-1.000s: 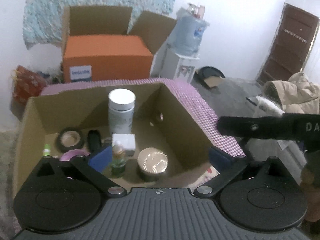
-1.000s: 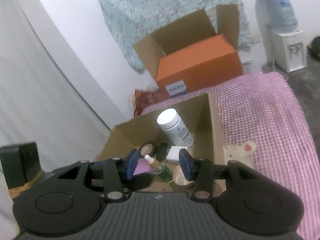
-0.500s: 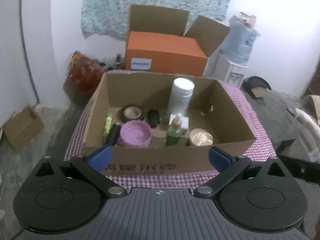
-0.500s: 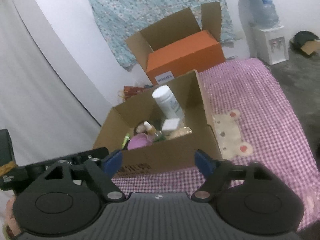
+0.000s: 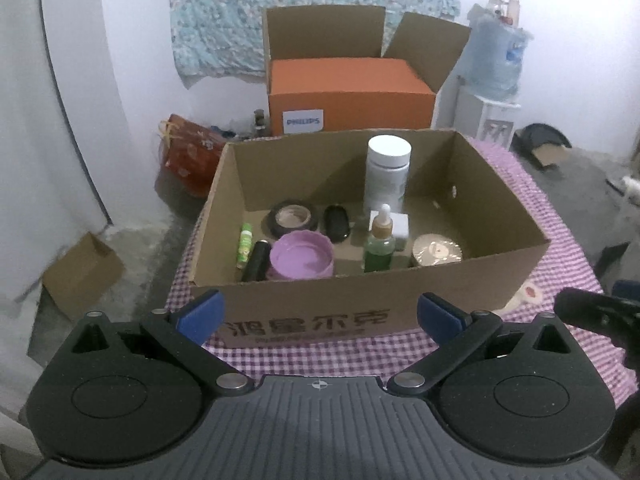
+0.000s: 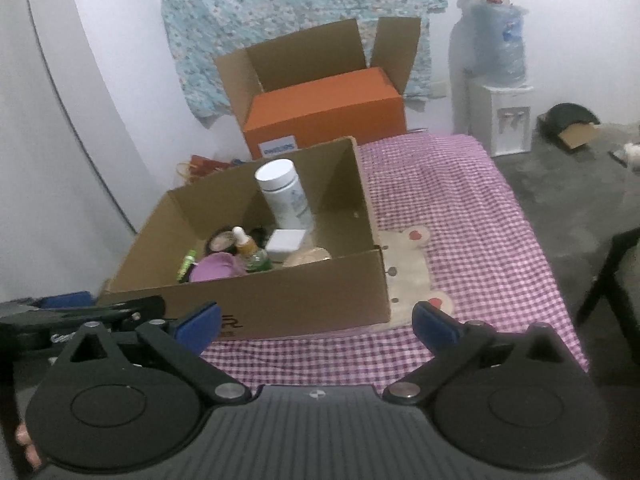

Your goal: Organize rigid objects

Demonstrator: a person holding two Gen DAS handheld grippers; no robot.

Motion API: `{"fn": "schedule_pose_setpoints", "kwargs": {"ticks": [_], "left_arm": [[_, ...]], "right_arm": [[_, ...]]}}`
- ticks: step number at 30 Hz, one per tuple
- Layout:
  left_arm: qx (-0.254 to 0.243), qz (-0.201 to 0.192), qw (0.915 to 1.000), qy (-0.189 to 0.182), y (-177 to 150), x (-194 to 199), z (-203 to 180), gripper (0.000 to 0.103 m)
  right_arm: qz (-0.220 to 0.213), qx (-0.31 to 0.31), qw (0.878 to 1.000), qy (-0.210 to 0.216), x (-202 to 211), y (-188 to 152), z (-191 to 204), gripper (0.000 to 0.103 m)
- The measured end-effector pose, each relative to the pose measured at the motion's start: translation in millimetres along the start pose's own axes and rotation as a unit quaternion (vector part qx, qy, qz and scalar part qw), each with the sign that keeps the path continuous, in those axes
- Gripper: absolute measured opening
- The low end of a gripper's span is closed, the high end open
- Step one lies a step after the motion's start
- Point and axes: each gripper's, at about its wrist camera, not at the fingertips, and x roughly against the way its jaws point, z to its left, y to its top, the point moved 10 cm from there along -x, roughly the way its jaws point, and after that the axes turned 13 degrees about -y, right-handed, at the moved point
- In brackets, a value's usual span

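Both grippers hang in front of the open cardboard box (image 5: 304, 320) on the checked cloth (image 6: 460, 216), and nothing sits between the fingers of either. The left gripper (image 5: 320, 314) stands spread wide; the right gripper (image 6: 316, 324) has its jaws opening, empty. Inside the box, the white bottle (image 5: 388, 172) stands upright at 12 o'clock from the green dropper bottle (image 5: 379, 240) — the purple lid (image 5: 301, 255) lies at 9 o'clock from that dropper, the round tan jar (image 5: 437, 250) at 3 o'clock. The tape roll (image 5: 294, 220) rests at 12 o'clock from the lid.
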Motion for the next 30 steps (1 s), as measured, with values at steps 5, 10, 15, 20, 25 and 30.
{"fn": "schedule_pose_setpoints", "kwargs": {"ticks": [5,10,15,20,25,30], "left_arm": [[0.003,-0.005,0.9999,0.016,4,-2,4,0.103],[0.016,-0.006,0.9998,0.011,9,-6,6,0.103],[0.021,0.001,0.9997,0.01,9,-12,9,0.103],[0.025,0.004,0.9996,0.016,8,-14,13,0.103],[0.024,0.004,0.9995,0.02,9,-14,15,0.103],[0.023,0.006,0.9995,0.021,8,-16,17,0.103]], "right_arm": [[0.01,0.013,1.0,-0.009,-12,-1,7,0.103],[0.006,0.032,0.999,-0.011,-19,4,20,0.103],[0.013,0.038,0.999,-0.015,-28,6,25,0.103],[0.02,0.043,0.999,-0.017,-36,7,27,0.103],[0.022,0.046,0.999,-0.02,-41,8,27,0.103],[0.023,0.048,0.998,-0.022,-44,9,28,0.103]]}}
